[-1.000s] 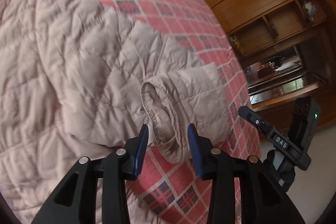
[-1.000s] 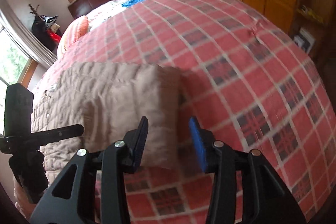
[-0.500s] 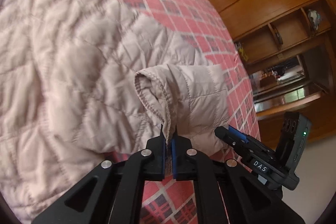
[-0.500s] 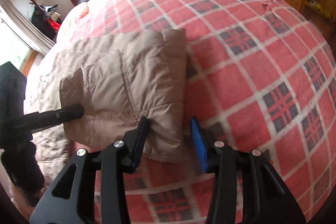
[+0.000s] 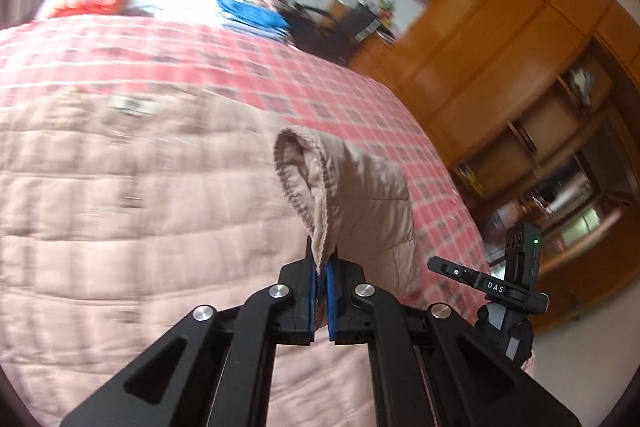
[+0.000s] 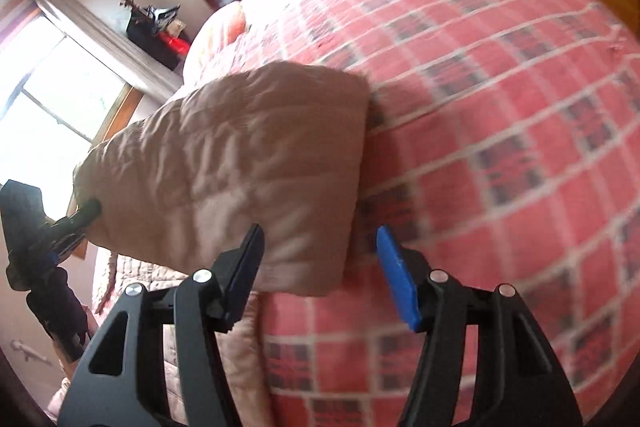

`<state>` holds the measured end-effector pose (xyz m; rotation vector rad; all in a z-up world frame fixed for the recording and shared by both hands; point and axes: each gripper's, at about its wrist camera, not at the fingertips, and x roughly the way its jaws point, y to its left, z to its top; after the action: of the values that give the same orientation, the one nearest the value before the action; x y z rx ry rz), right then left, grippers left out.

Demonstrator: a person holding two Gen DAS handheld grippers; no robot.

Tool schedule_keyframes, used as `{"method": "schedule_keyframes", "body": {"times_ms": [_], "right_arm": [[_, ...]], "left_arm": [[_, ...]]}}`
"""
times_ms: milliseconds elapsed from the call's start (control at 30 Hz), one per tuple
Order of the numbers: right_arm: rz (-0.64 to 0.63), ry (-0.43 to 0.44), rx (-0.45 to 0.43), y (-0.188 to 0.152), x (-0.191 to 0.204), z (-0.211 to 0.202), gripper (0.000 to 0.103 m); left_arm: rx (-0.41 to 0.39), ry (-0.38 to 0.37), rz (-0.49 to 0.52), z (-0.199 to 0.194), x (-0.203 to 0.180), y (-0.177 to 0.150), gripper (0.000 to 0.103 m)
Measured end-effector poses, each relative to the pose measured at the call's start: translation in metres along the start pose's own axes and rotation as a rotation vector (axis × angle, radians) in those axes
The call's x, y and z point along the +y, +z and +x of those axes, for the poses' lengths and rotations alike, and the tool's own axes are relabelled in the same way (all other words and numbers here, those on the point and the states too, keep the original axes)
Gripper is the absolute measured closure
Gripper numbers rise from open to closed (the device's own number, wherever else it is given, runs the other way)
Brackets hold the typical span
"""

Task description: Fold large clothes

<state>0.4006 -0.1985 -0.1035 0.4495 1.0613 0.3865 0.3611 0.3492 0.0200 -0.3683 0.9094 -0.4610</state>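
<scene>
Left wrist view fills its left and lower half with a pale pink quilted jacket (image 5: 120, 211) spread on the bed, its stitched squares puffy and creased. From the middle of the frame a sleeve (image 5: 360, 195) rises off the body of the garment, its ribbed cuff curled open at the top and tapering down to a pinched edge. The left gripper (image 5: 321, 267) at lower centre has its blue-padded jaws nearly together, clamped on that cuff edge so the fabric hangs up between them. Behind the jacket, the red plaid bedspread (image 5: 280, 75) runs toward the upper centre, with a wooden wardrobe (image 5: 500, 39) across the upper right.

In the right wrist view the same sleeve (image 6: 248, 163) stands lifted at centre left, a broad puffed slab above the red plaid bedspread (image 6: 500, 107). The left gripper (image 6: 86, 213) shows at the left edge, at the sleeve's far end. The right gripper (image 6: 320, 243) at the bottom is spread wide and holds nothing; its left finger overlaps the sleeve's lower edge, though contact cannot be told, and its blue-padded right finger is over bare bedspread.
</scene>
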Motion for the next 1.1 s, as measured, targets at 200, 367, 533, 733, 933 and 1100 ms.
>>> {"method": "schedule_keyframes", "body": {"times_ms": [200,367,533,733,933,1100], "right_arm": [[-0.036,0.01,0.107,0.011,0.038,0.048,0.043],[-0.078,0.007,0.16,0.015,0.066,0.078,0.043],[-0.104,-0.05,0.206,0.018,0.085,0.102,0.059],[-0.113,-0.117,0.221,0.02,0.09,0.116,0.06],[-0.158,-0.171,0.224,0.013,0.118,0.124,0.055],[-0.213,-0.279,0.089,0.009,0.157,0.084,0.05]], "left_arm": [[-0.076,0.112,-0.09,-0.05,0.073,0.002,0.1],[-0.092,0.185,-0.185,-0.074,0.135,-0.004,0.1],[-0.017,0.237,-0.246,-0.062,0.19,-0.016,0.1],[0.045,0.244,-0.258,-0.028,0.221,-0.03,0.097],[0.053,0.27,-0.233,-0.029,0.219,-0.024,0.087],[-0.072,0.39,-0.217,-0.08,0.203,-0.02,0.079]]}}
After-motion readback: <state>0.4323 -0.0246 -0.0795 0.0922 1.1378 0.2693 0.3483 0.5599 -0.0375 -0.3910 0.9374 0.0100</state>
